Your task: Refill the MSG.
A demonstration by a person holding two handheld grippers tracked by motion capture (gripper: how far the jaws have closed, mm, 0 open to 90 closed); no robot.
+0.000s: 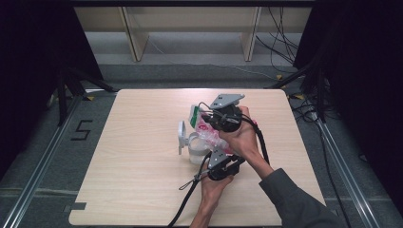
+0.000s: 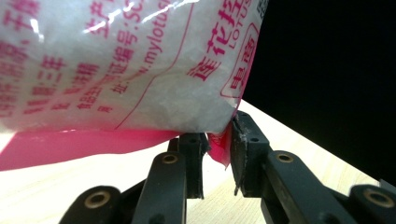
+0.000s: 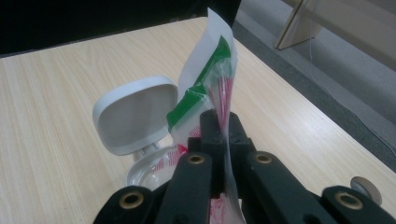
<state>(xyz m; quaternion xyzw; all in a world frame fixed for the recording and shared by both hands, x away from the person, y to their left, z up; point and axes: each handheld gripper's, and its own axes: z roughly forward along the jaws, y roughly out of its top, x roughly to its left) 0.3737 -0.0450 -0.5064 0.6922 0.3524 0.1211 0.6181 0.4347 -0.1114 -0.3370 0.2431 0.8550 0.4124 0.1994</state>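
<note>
— Nearest item, high view? 
— Left gripper [image 1: 215, 161], at the table's near side: jaws narrowed onto the pink bottom corner of the clear plastic bag with pink print and a green strip [image 1: 205, 127], pinching it.

— Right gripper [image 1: 209, 118]? 
— Farther back; black jaws clamped tight on the same bag's upper edge, film running between the pads.

— Bag's position? 
— Stretched between both grippers, above the light wooden table [image 1: 142, 190], over the clear plastic container [image 1: 196, 151].

— Container's condition? 
— Open; white hinged lid [image 1: 181, 135] stands tilted up on its left.
</note>
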